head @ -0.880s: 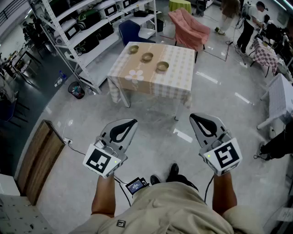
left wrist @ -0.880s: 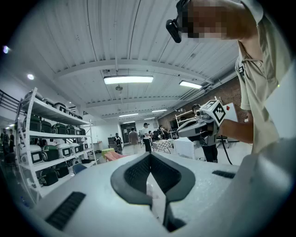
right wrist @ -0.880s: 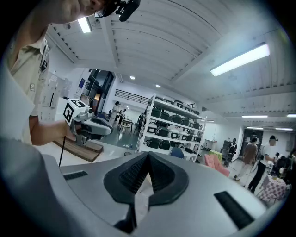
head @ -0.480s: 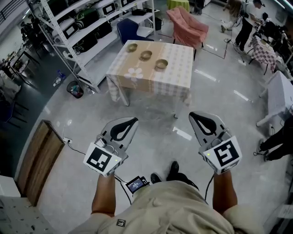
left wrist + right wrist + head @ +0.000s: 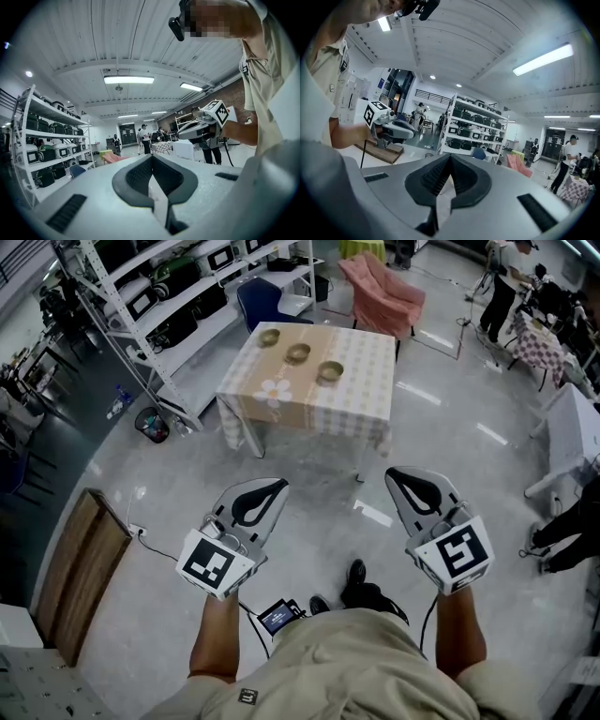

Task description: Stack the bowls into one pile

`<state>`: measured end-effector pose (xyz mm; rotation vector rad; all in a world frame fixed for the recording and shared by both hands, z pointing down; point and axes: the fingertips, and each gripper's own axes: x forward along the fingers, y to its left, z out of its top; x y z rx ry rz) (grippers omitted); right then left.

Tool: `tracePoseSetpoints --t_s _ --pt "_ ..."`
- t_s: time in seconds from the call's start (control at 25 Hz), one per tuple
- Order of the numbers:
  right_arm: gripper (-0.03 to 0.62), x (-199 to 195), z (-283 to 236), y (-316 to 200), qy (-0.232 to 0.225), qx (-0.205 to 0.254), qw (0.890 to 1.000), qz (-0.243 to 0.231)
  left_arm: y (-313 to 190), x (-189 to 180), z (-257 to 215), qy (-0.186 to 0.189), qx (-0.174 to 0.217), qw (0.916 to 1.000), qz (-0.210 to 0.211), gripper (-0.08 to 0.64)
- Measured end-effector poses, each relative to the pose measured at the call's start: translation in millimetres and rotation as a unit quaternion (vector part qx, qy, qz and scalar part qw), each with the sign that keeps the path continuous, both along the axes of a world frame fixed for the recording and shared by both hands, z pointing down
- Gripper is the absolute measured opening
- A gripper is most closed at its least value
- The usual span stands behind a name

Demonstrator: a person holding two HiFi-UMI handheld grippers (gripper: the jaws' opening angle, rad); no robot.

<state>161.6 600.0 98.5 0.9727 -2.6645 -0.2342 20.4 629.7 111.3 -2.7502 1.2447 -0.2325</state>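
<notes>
Three brownish bowls stand apart on a table with a checked cloth (image 5: 366, 399) far ahead: one at the back left (image 5: 270, 337), one in the middle (image 5: 298, 352), one nearer and to the right (image 5: 330, 370). My left gripper (image 5: 279, 486) and right gripper (image 5: 394, 474) are held side by side over the floor, well short of the table. Both are shut with nothing in them. In the left gripper view the jaw tips (image 5: 151, 157) meet; the right gripper's tips (image 5: 450, 155) meet too.
Metal shelving (image 5: 178, 296) full of equipment runs along the left of the table. A blue chair (image 5: 262, 302) and a pink-draped chair (image 5: 384, 292) stand behind it. A wooden board (image 5: 80, 563) lies on the floor at left. People stand at the far right (image 5: 502, 277).
The table sits slightly higher in the head view. Both grippers stay shut and have edged a little forward; the left one has shifted slightly right.
</notes>
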Motion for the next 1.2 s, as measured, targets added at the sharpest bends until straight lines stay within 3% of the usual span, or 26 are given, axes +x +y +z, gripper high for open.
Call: tracePoseSetpoints --t_s 0.4,0.68,1.0,1.2 --pt "0.003 5 23 -87 -0.006 -0.011 1.0 0.001 -80 7 14 -0.002 -0.007 0.9999 -0.007 0.007" --pt "0.003 15 28 -169 -0.015 -0.012 1.0 -0.023 -157 24 24 -0.019 -0.026 0.9993 -0.022 0.008" --pt "0.003 31 35 -245 -0.025 -0.019 0.998 -0.055 -225 45 20 -0.025 -0.02 0.9982 -0.05 0.008" --pt "0.003 27 51 -279 -0.016 -0.036 0.997 -0.06 -255 37 28 -0.025 -0.029 0.9972 -0.064 0.007"
